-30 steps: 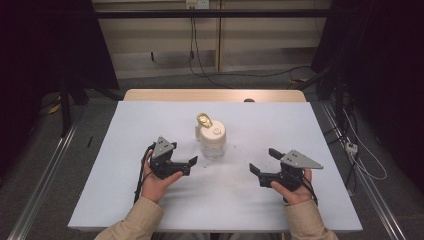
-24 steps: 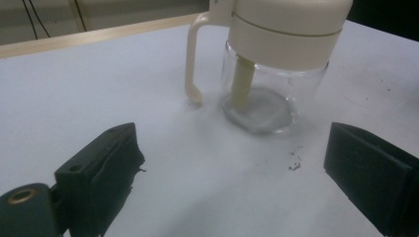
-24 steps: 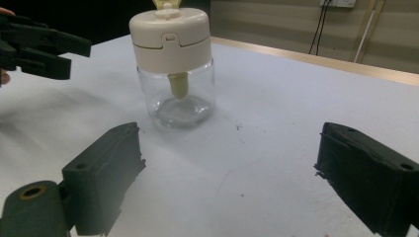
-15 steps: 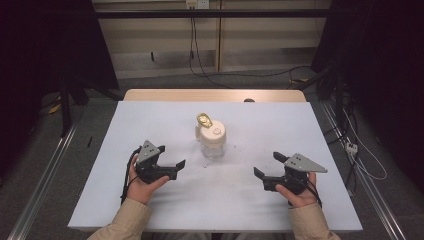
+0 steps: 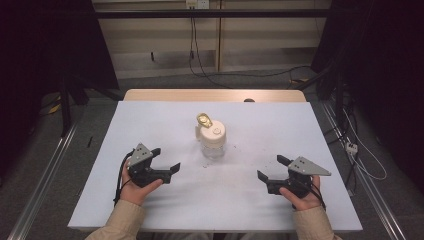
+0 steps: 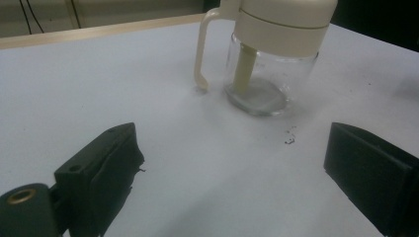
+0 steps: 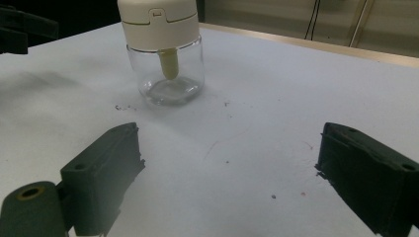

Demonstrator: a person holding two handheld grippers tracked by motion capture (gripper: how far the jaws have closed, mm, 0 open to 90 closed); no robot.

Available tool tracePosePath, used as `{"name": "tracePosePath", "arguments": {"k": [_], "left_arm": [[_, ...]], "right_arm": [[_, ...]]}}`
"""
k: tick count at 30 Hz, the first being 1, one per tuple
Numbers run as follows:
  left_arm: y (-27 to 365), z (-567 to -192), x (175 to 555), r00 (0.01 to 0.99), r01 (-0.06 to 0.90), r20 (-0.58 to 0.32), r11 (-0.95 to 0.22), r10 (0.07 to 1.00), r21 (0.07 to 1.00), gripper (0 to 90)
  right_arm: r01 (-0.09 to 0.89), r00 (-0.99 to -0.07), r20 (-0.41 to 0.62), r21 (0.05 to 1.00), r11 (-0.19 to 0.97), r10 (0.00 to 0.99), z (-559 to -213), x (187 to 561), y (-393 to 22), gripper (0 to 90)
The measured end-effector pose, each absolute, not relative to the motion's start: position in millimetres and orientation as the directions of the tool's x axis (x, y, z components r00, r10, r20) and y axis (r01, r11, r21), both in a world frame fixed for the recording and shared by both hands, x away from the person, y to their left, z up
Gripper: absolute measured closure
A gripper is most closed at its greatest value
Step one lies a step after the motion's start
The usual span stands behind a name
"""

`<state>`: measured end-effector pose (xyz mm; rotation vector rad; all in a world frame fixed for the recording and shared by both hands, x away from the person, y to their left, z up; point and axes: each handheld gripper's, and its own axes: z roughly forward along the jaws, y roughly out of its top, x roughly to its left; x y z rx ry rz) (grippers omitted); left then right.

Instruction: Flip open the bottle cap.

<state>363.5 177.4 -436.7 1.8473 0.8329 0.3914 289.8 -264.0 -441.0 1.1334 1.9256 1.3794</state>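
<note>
Each hand holds a tool low over the white table [image 5: 150, 120], and both tools have their jaws spread wide with nothing between them. The left tool [image 5: 166, 160] points toward the middle of the table; ahead of its jaws and a little to its right stands a clear glass jar [image 5: 212, 145] with a cream lid [image 5: 211, 133], upright and well apart from the tool. In the left gripper view the jar [image 6: 267, 74] shows a cream handle [image 6: 203, 49] at its side and a cream tube running down inside to the base. The right tool [image 5: 272, 168] also faces the jar, which stands ahead of it and to its left [image 7: 165, 74]. A gold-coloured piece [image 5: 203, 119] sits on the far side of the lid, perhaps a flipped-up cap, though it is too small to be sure. Dark specks [image 6: 289, 140] lie on the table beside the jar.
</note>
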Motion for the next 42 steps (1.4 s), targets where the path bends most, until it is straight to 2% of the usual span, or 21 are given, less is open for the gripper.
{"name": "tracePosePath", "arguments": {"k": [6, 42], "left_arm": [[190.0, -438.3, 361.3, 0.696, 0.377, -0.128, -0.207, 0.707, 0.903, 6.6], [224.9, -437.1, 354.3, 0.659, 0.376, -0.126, -0.179, 0.741, 0.909, 6.3]], "right_arm": [[0.339, -0.523, 0.063, 0.930, 0.140, 0.850, -442.8, 287.6, -265.0, 9.0], [0.341, -0.498, 0.071, 0.933, 0.120, 0.864, -446.7, 276.8, -277.5, 9.4]]}}
